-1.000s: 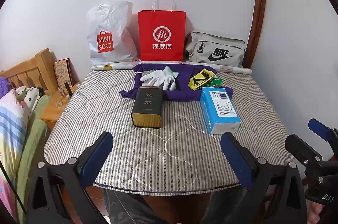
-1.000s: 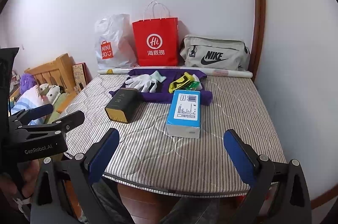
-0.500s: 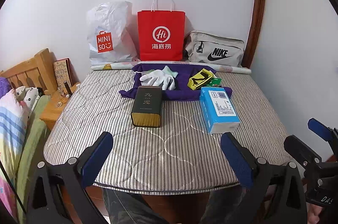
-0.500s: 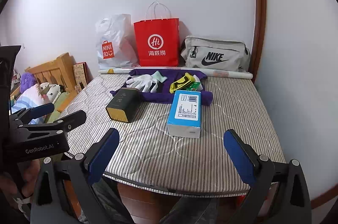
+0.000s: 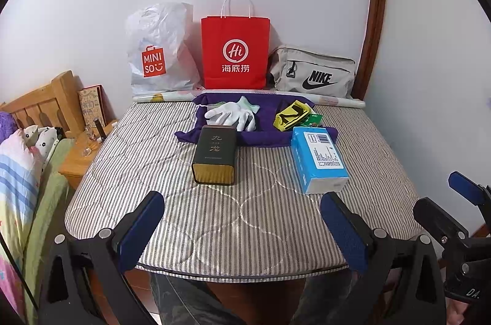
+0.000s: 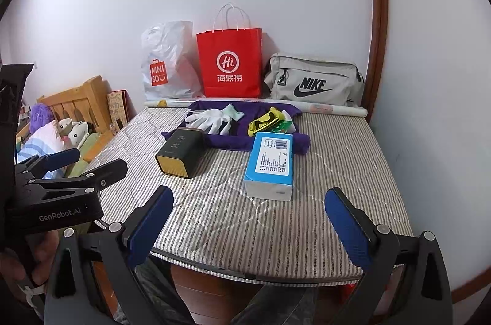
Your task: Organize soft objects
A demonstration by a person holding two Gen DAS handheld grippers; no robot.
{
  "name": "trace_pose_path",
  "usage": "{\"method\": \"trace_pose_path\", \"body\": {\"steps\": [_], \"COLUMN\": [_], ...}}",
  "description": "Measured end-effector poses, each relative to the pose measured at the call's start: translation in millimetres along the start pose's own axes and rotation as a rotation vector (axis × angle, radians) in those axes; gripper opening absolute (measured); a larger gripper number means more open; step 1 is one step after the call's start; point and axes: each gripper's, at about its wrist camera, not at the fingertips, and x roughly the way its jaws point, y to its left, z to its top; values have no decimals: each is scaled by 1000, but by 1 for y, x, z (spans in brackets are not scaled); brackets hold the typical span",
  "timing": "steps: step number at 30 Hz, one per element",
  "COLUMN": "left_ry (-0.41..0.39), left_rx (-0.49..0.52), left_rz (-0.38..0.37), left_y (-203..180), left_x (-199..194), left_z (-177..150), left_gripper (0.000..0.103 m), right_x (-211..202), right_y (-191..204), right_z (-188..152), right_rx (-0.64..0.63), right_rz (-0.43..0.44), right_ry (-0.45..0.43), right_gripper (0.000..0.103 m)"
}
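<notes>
A purple cloth point(image 5: 267, 134) point(image 6: 239, 141) lies at the far middle of the striped mattress point(image 5: 184, 202) point(image 6: 337, 171). White gloves point(image 5: 230, 114) point(image 6: 211, 119) and a yellow-black fabric piece point(image 5: 290, 114) point(image 6: 264, 122) lie on the cloth. A dark tin point(image 5: 214, 154) point(image 6: 179, 153) and a blue box point(image 5: 317, 159) point(image 6: 271, 165) lie in front of it. My left gripper point(image 5: 242, 226) and right gripper point(image 6: 248, 220) are both open and empty, held over the mattress's near edge.
A Miniso bag point(image 5: 159, 55), red paper bag point(image 5: 234, 55), grey Nike bag point(image 5: 313, 76) and a paper roll point(image 5: 337, 101) line the back wall. A wooden headboard point(image 5: 40, 104), nightstand point(image 5: 79, 159) and bedding point(image 5: 18, 171) are left.
Both views have shifted only slightly; the objects on the mattress have not moved and both grippers stay open.
</notes>
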Motion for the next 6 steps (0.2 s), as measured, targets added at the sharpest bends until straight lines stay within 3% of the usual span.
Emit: {"method": "trace_pose_path", "body": {"steps": [6], "left_ry": [-3], "left_rx": [3], "left_rz": [0], "left_y": [0], "left_x": [-1], "left_z": [0], "left_gripper": [103], "right_x": [-1], "right_y": [1], "right_z": [-1], "right_rx": [-6], "right_rz": [1], "right_ry": [-1], "right_gripper": [98]}}
